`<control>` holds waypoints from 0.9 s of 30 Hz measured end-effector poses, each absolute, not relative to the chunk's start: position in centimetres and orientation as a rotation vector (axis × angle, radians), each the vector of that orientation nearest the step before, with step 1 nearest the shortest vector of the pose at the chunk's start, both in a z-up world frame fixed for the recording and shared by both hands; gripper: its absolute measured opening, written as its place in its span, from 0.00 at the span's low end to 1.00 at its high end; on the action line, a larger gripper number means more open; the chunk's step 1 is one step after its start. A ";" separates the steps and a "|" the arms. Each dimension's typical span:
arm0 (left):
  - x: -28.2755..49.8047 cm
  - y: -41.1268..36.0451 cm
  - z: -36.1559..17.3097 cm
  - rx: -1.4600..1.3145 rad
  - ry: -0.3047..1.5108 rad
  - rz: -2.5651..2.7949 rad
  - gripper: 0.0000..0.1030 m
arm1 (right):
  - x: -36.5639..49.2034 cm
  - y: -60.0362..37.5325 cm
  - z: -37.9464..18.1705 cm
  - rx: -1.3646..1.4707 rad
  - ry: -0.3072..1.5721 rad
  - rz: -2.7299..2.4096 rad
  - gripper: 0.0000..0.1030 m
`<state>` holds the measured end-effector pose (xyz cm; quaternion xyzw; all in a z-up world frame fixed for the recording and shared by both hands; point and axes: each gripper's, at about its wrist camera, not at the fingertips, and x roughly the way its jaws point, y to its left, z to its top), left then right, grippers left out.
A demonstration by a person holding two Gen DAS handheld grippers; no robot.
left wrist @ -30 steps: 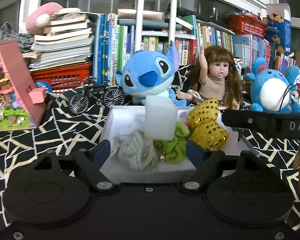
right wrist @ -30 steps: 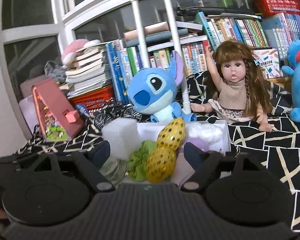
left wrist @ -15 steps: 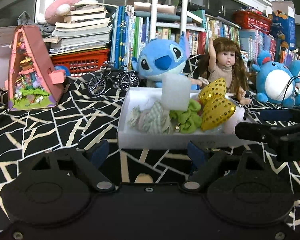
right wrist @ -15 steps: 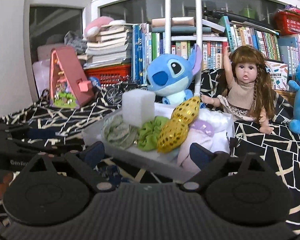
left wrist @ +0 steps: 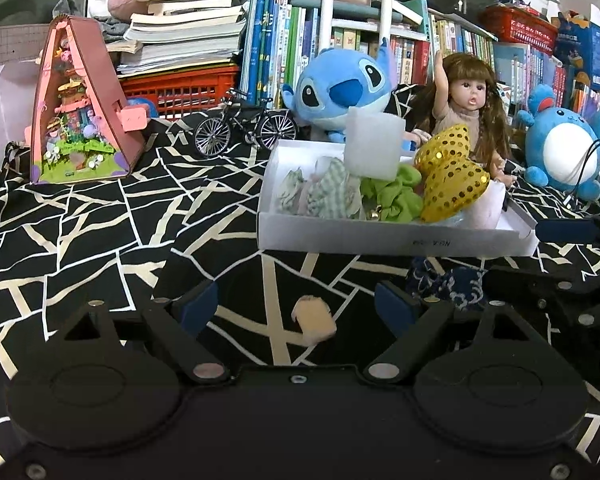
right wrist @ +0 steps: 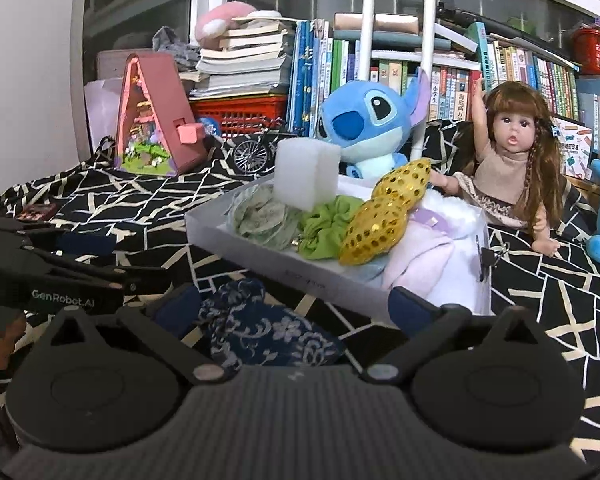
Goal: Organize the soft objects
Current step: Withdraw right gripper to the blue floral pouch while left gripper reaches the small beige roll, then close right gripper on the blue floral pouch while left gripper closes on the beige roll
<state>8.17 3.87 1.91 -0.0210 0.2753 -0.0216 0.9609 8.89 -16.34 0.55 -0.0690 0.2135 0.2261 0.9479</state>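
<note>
Tabletop (left wrist: 80, 240): black cloth with white lines, toys and books along the back.
White box (left wrist: 396, 236): on the cloth, packed with a foam block (left wrist: 374, 146), green scrunchie (left wrist: 396, 198) and gold sequin piece (left wrist: 452, 178).
Right tool (right wrist: 296, 304): jaws opening wide, blue floral pouch (right wrist: 268, 328) lying loose between them, just before the box.
Left tool (left wrist: 296, 306): jaws apart, small peach scrap (left wrist: 314, 320) on the cloth between them, unpinched.

Dim indoor light, fisheye-warped edges
</note>
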 end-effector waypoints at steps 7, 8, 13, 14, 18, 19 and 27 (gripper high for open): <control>8.0 3.9 1.3 -0.035 0.571 -0.038 0.82 | 8.4 -15.4 -0.4 -0.192 0.461 0.472 1.00; 8.0 3.9 1.2 -0.037 0.574 -0.037 0.82 | 8.4 -15.4 -0.6 -0.197 0.465 0.472 1.00; 8.1 4.0 0.7 -0.037 0.589 -0.032 0.82 | 8.5 -15.2 -1.2 -0.203 0.492 0.463 1.00; 8.1 4.0 0.6 -0.037 0.592 -0.032 0.82 | 8.5 -15.1 -1.3 -0.205 0.497 0.460 1.00; 8.2 3.9 0.3 -0.040 0.602 -0.031 0.82 | 8.6 -14.9 -1.8 -0.210 0.513 0.454 1.00; 8.2 3.9 0.2 -0.040 0.604 -0.031 0.82 | 8.6 -14.9 -1.9 -0.215 0.516 0.452 1.00; 8.4 3.7 -0.2 -0.041 0.616 -0.027 0.81 | 8.8 -14.5 -2.6 -0.232 0.533 0.431 1.00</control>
